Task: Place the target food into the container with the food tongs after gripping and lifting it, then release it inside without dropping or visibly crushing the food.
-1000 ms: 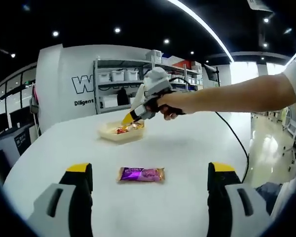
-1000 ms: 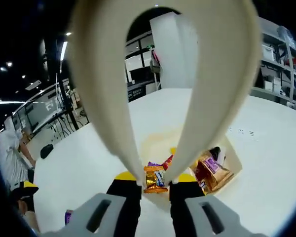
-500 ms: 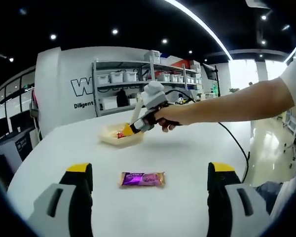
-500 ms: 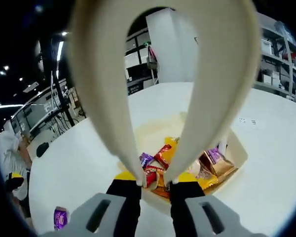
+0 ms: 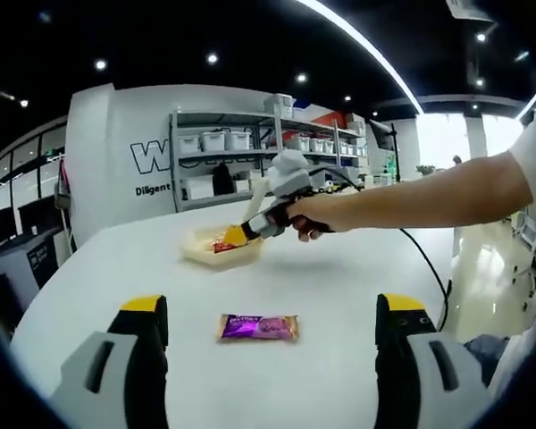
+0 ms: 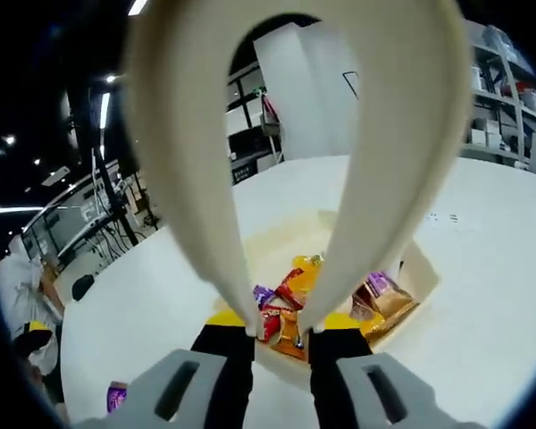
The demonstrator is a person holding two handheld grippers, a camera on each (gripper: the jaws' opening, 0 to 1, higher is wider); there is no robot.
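Tongs (image 6: 279, 329) on the right gripper (image 6: 280, 344) are clenched on a red-wrapped candy (image 6: 272, 320), poised over the pale container (image 6: 417, 268) of wrapped snacks (image 6: 381, 299) on the white bench (image 6: 482, 295). Left gripper (image 5: 266, 313) jaws stand wide apart, empty, near a purple snack bar (image 5: 257, 326); beyond it sits the container (image 5: 221, 247).

Cream tongs (image 6: 286, 134) — tips over container (image 6: 426, 268), perhaps pinching candy (image 6: 272, 323).

Left gripper (image 5: 272, 331): grey jaws, black fingers, yellow tips; right gripper (image 6: 280, 332) same colours; black cable (image 5: 424, 264); white sleeve (image 5: 534, 170).
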